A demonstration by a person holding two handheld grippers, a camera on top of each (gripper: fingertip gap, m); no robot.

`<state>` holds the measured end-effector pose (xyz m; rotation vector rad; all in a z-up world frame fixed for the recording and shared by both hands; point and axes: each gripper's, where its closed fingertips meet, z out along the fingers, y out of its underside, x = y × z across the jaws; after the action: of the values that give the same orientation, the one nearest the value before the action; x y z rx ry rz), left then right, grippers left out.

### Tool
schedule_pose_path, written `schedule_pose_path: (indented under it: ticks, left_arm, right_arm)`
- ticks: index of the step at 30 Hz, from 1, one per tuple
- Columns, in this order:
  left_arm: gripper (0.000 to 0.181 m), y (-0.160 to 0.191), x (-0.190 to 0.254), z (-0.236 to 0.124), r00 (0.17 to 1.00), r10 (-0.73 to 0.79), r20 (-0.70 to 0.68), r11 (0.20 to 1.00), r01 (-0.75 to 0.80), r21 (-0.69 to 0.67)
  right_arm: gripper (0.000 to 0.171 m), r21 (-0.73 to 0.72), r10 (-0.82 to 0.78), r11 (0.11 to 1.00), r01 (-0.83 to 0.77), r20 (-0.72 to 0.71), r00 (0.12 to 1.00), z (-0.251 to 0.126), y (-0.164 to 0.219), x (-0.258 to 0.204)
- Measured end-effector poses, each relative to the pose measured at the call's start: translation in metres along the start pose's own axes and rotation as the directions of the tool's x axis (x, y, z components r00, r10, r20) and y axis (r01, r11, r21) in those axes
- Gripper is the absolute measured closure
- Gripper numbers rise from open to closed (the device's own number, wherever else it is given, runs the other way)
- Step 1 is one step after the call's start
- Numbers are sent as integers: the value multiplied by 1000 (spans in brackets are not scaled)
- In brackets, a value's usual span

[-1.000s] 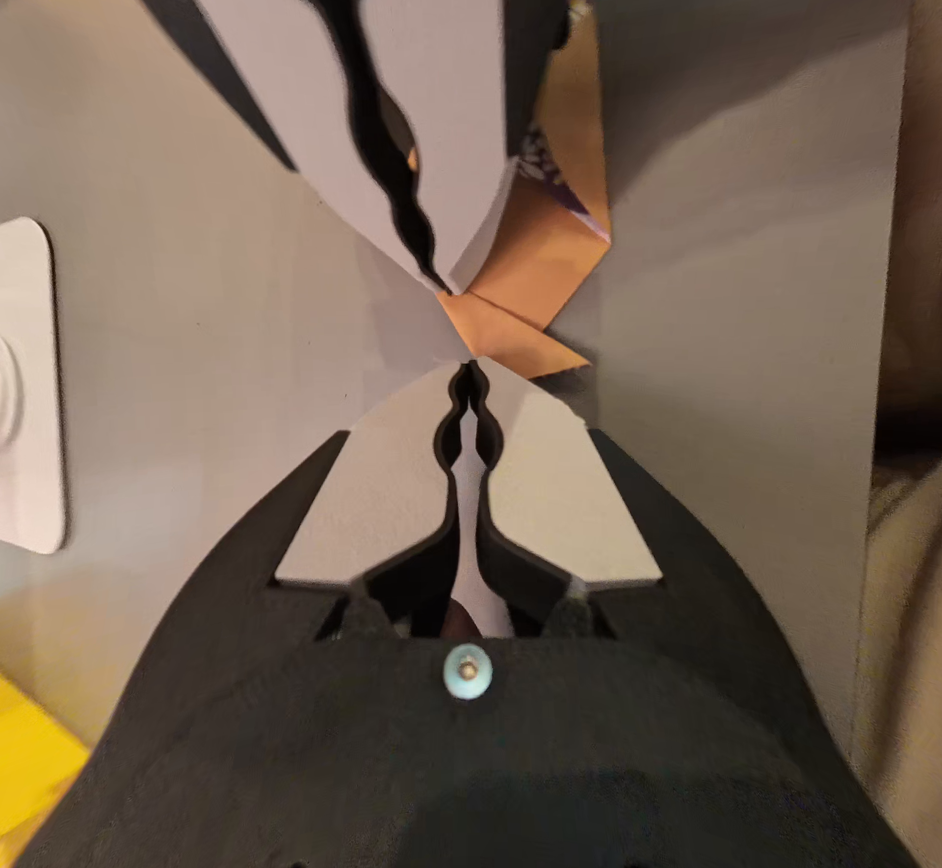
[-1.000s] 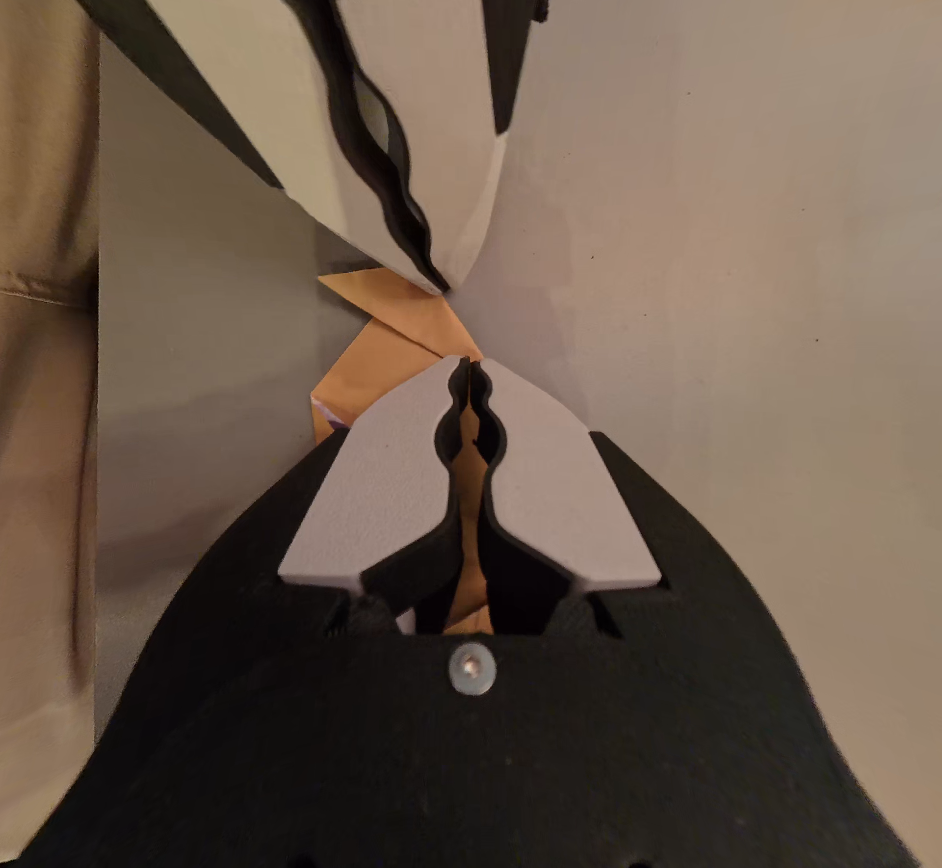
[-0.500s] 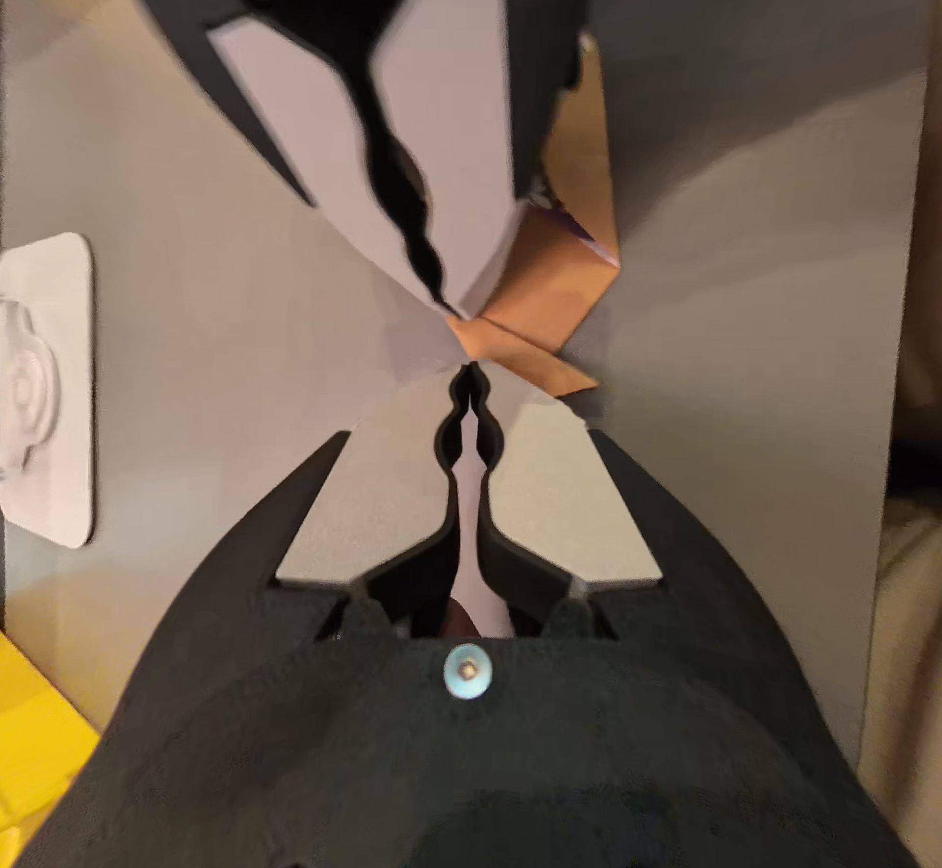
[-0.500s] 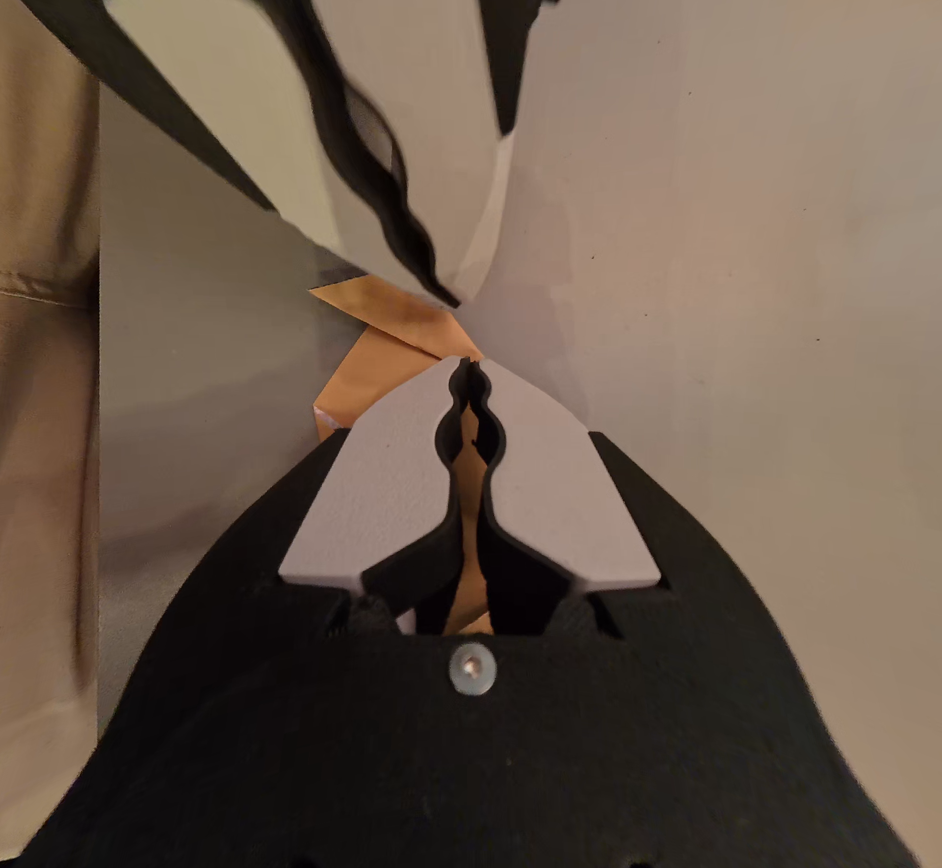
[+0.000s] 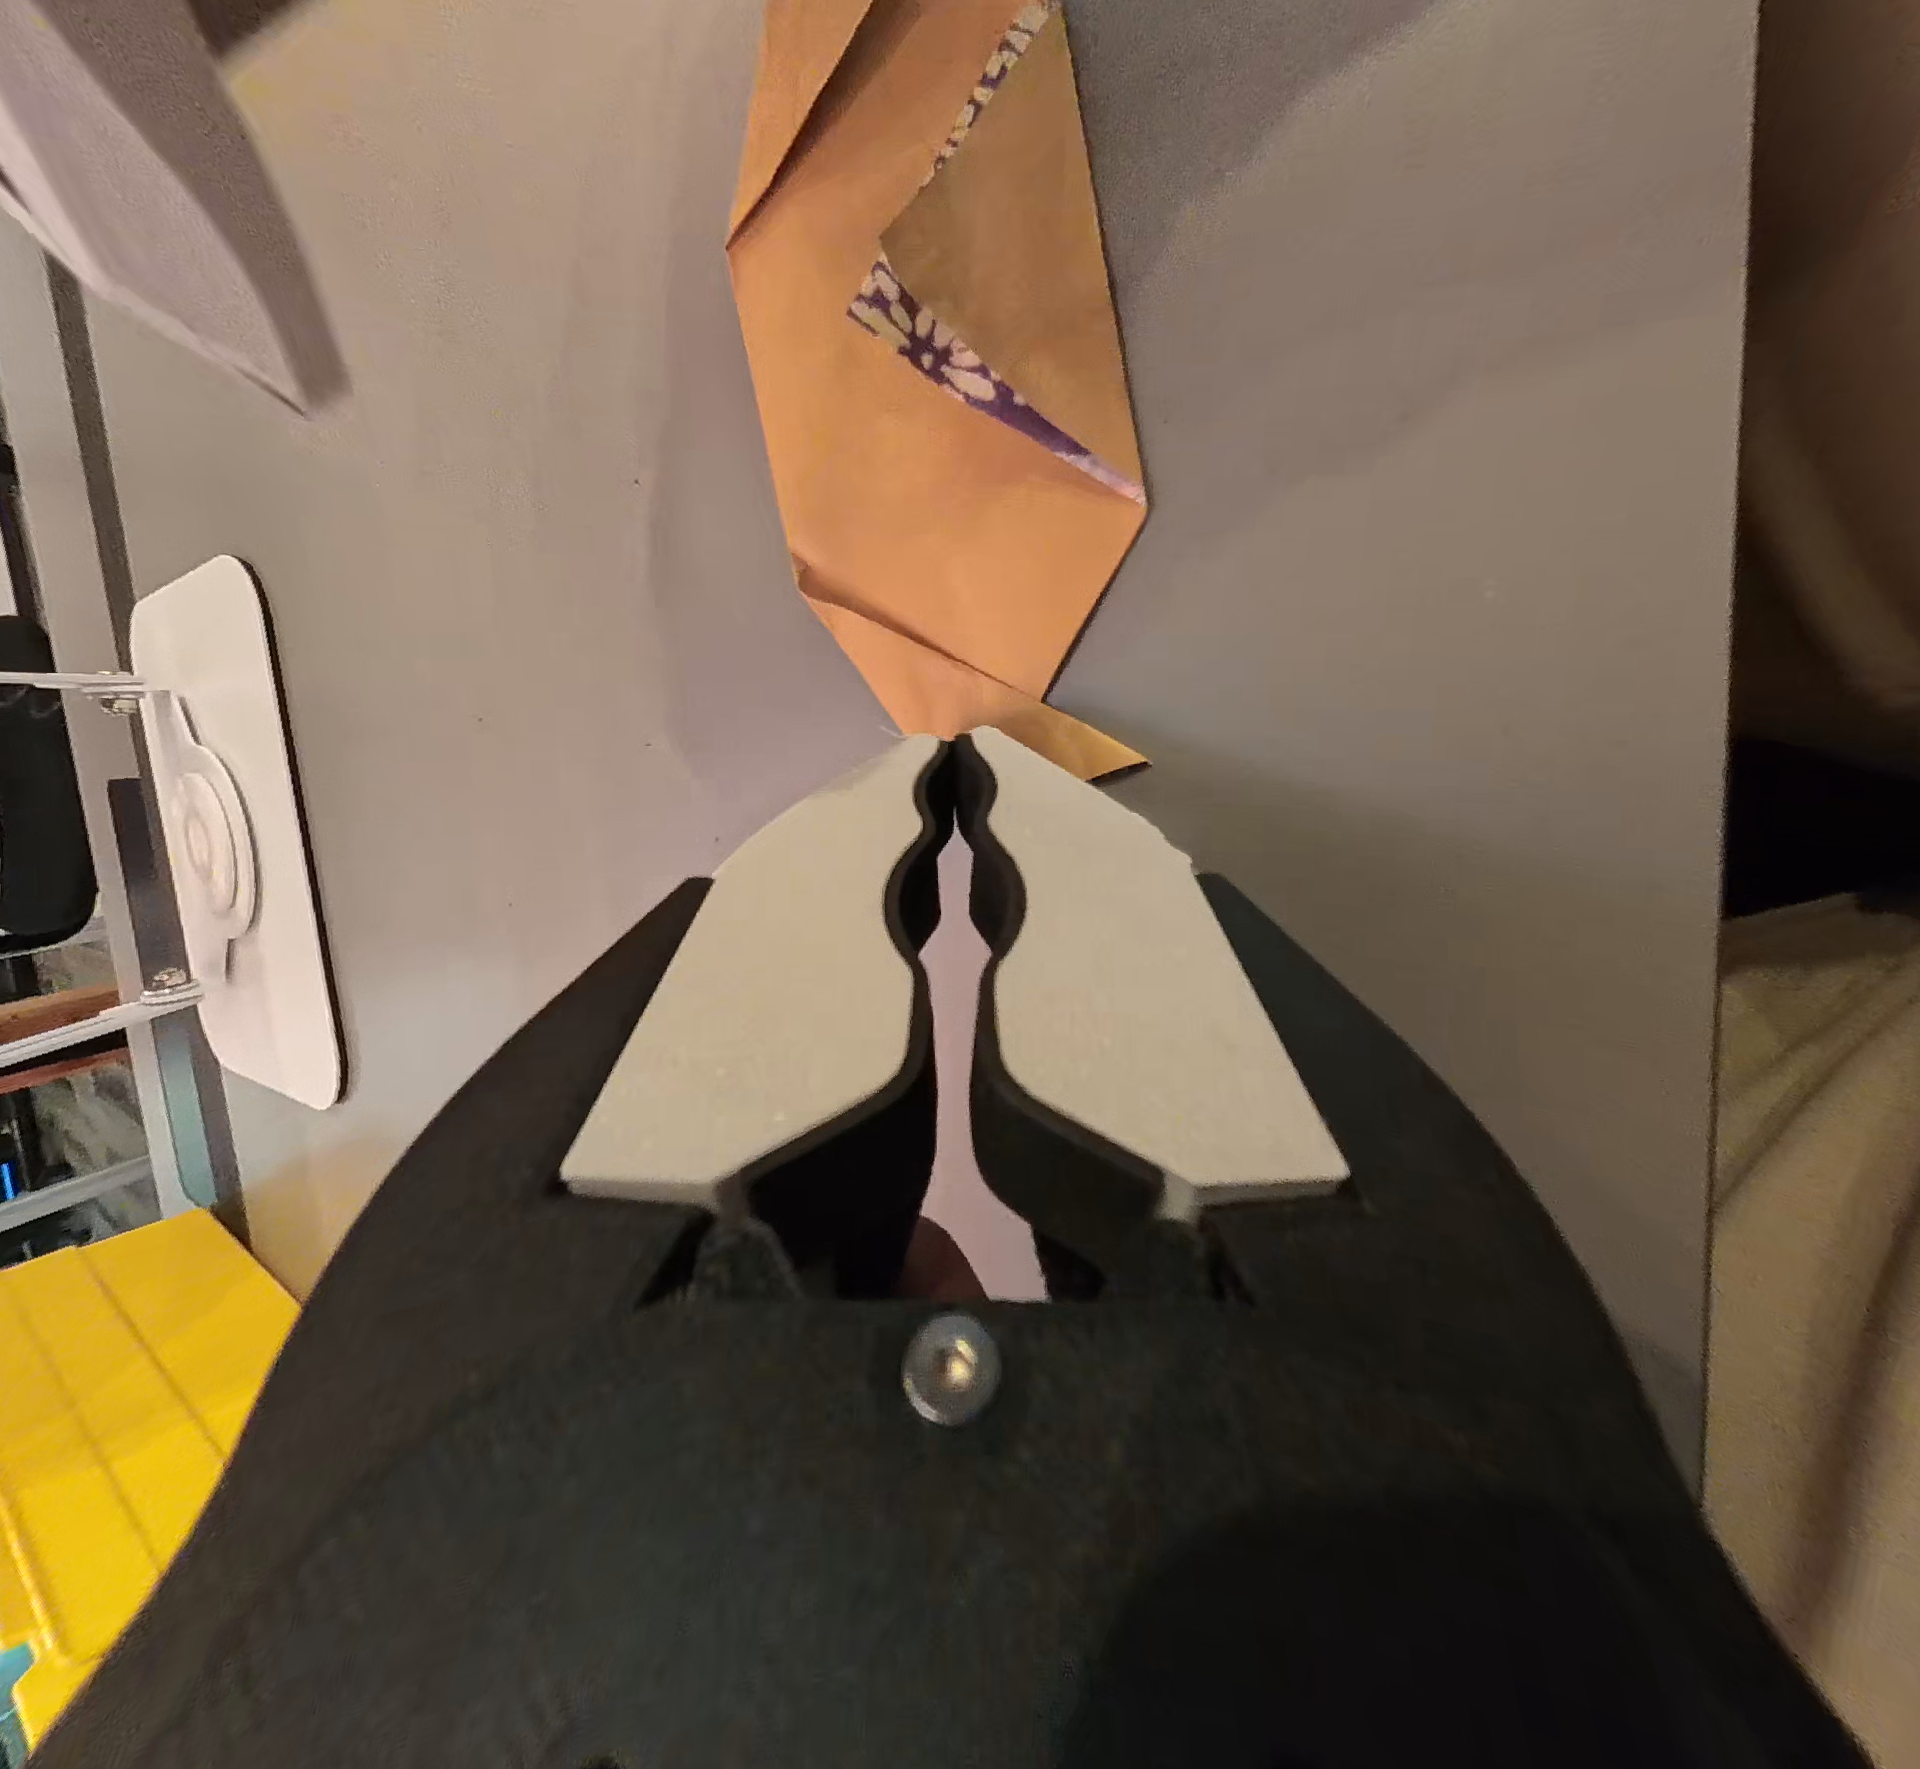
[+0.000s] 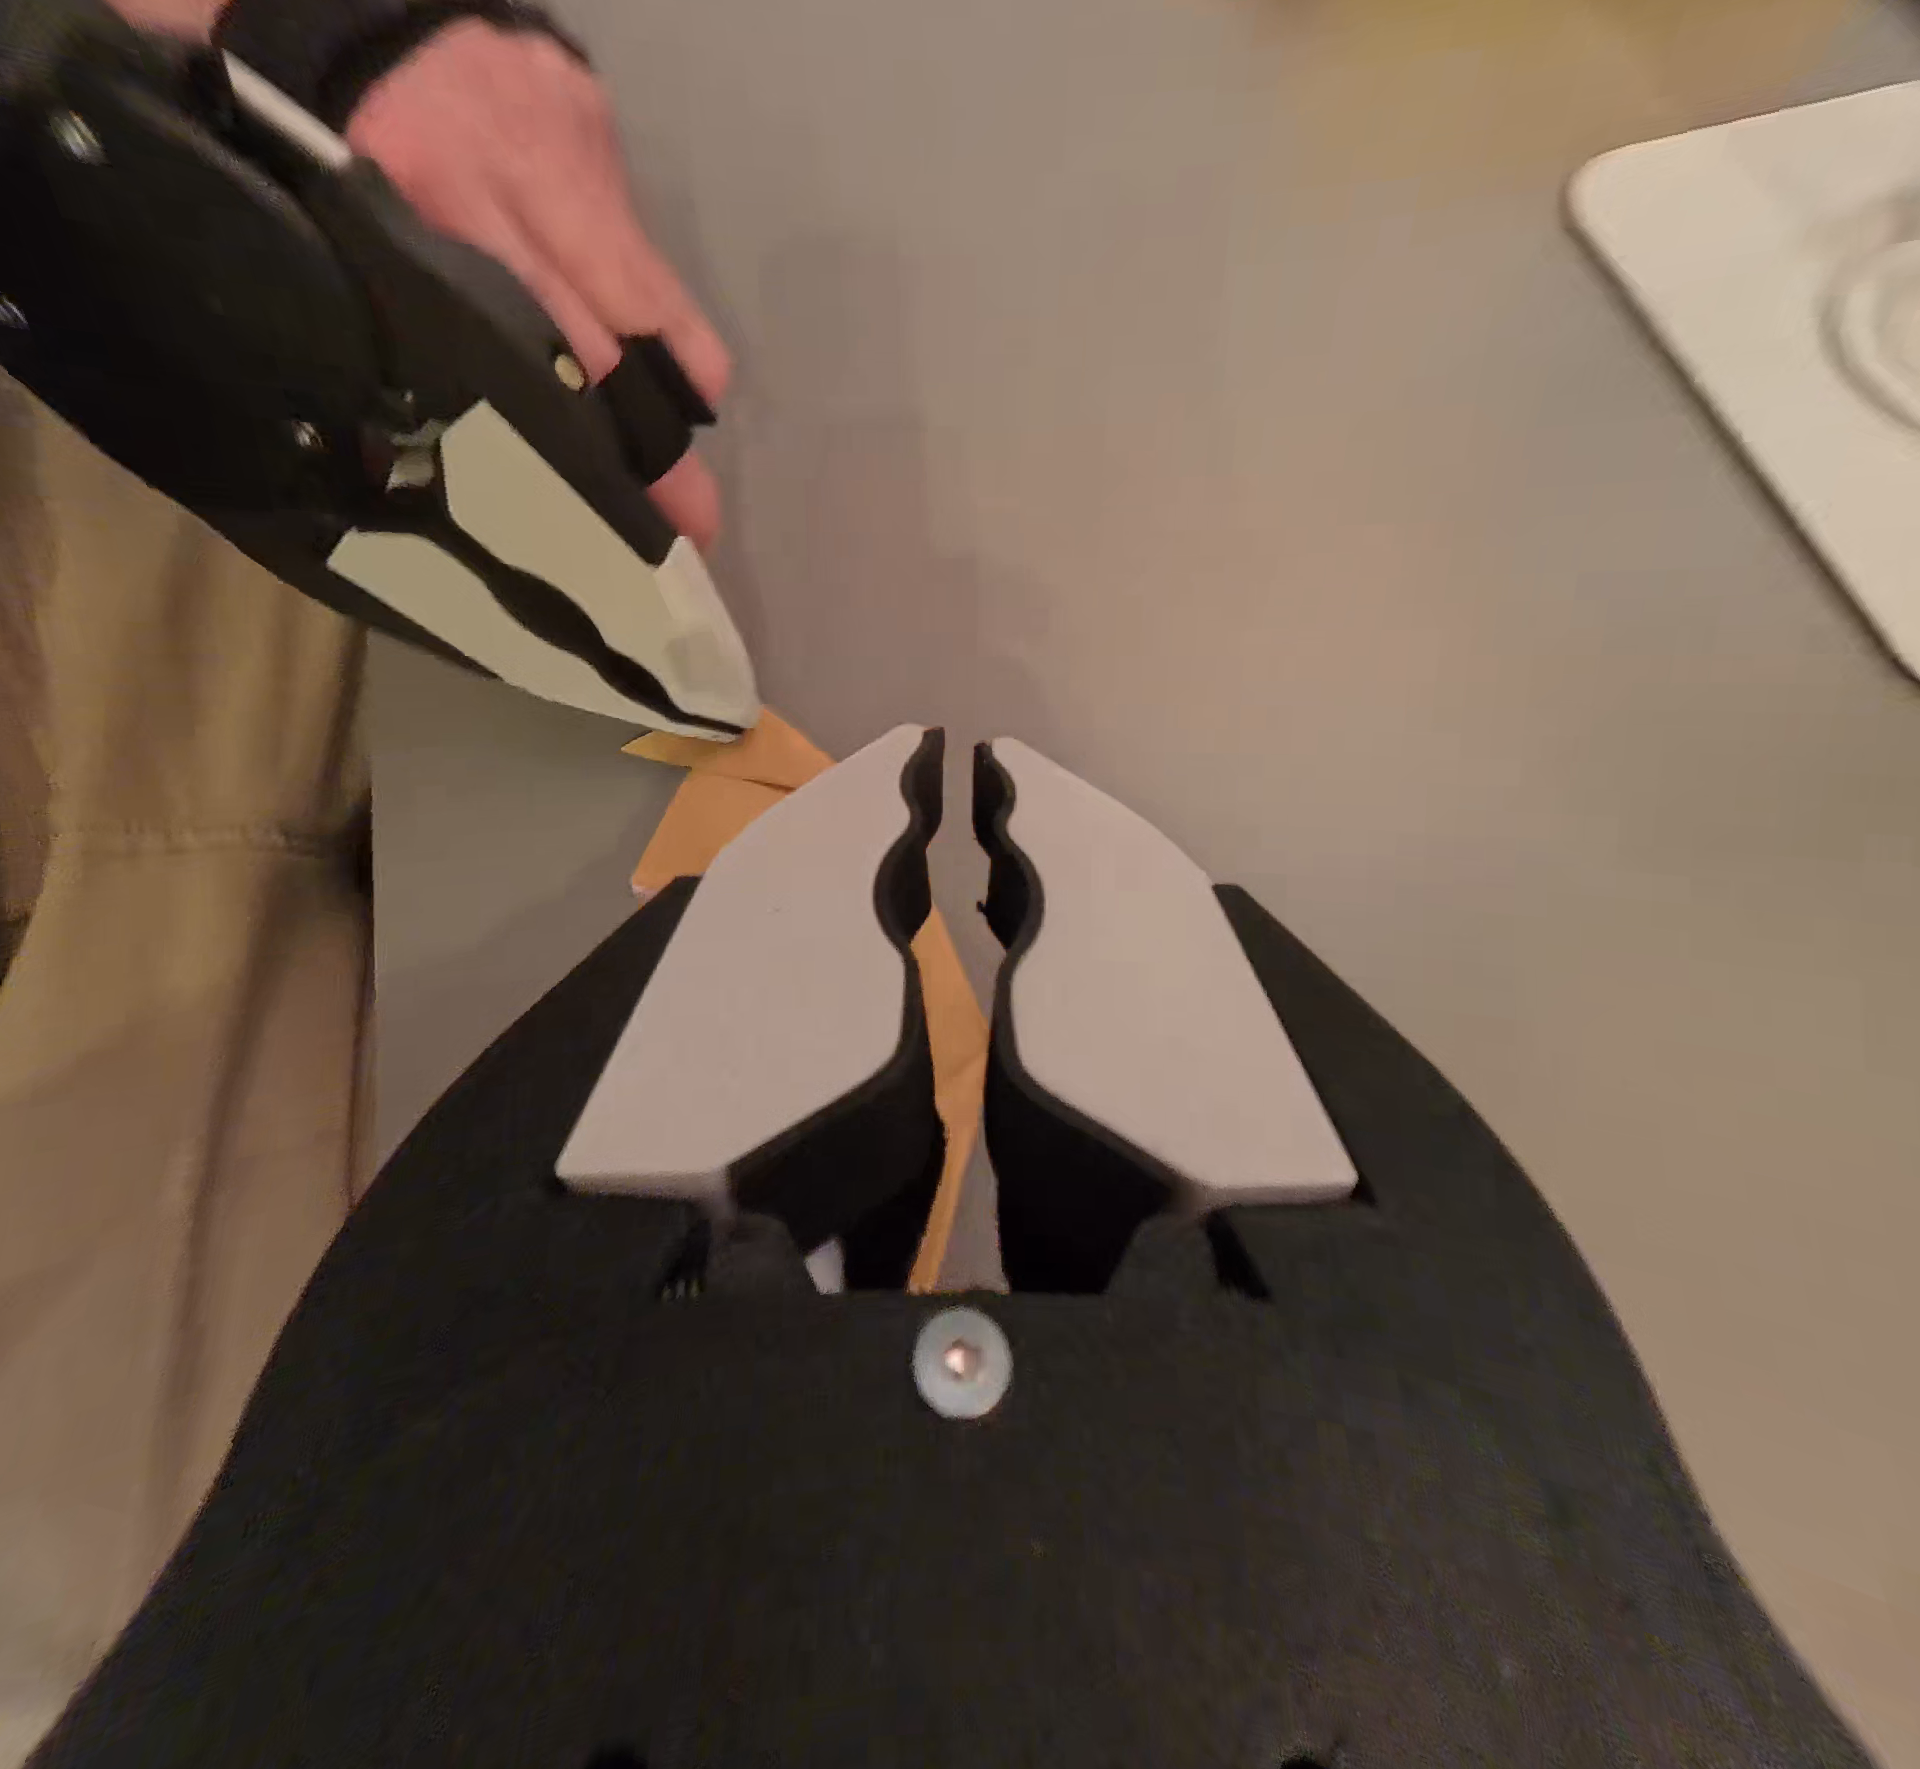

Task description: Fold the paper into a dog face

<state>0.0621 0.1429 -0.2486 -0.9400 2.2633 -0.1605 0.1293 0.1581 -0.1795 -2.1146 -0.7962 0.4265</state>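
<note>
The folded orange paper (image 5: 935,472), with a purple patterned underside showing at one flap, lies flat on the grey table (image 5: 468,369). My left gripper (image 5: 956,751) is shut, its tips resting on the paper's near corner; only table shows between its fingers. In the right wrist view the left gripper (image 6: 732,722) presses that corner of the paper (image 6: 717,815) from the upper left. My right gripper (image 6: 958,743) is raised above the paper with its jaws slightly apart and empty; orange paper shows below through the gap. It is a blur at the upper left of the left wrist view (image 5: 156,161).
A white pad (image 5: 239,836) lies on the table, also in the right wrist view (image 6: 1766,317). A yellow box (image 5: 104,1407) stands beyond it. The table edge (image 5: 1745,784) runs close beside the paper. A person's hand (image 6: 499,192) and beige clothing (image 6: 156,992) are there. One gripper's finger ends stand about 10 cm off the other's.
My right gripper has lifted off the paper and pulled back, its jaws parting slightly. My left gripper stays shut on the paper's corner. Most of the paper is now uncovered.
</note>
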Motion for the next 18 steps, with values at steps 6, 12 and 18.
schedule_pose_path:
  ticks: [6, 12, 18]
  left_arm:
    - [181, 0, 0, 0, 1000, -6, -2, 1000, 6, 5]
    - [181, 0, 0, 0, 1000, -16, 22, 1000, 15, 14]
    - [181, 0, 0, 0, 1000, -15, 28, 1000, 14, 13]
  right_arm:
    - [165, -108, 47, 993, -45, 18, 999, 6, 24, -3]
    - [167, -292, -135, 945, 151, 74, 988, 61, 28, -39]
    - [171, -343, -187, 918, 199, 68, 980, 65, 41, -37]
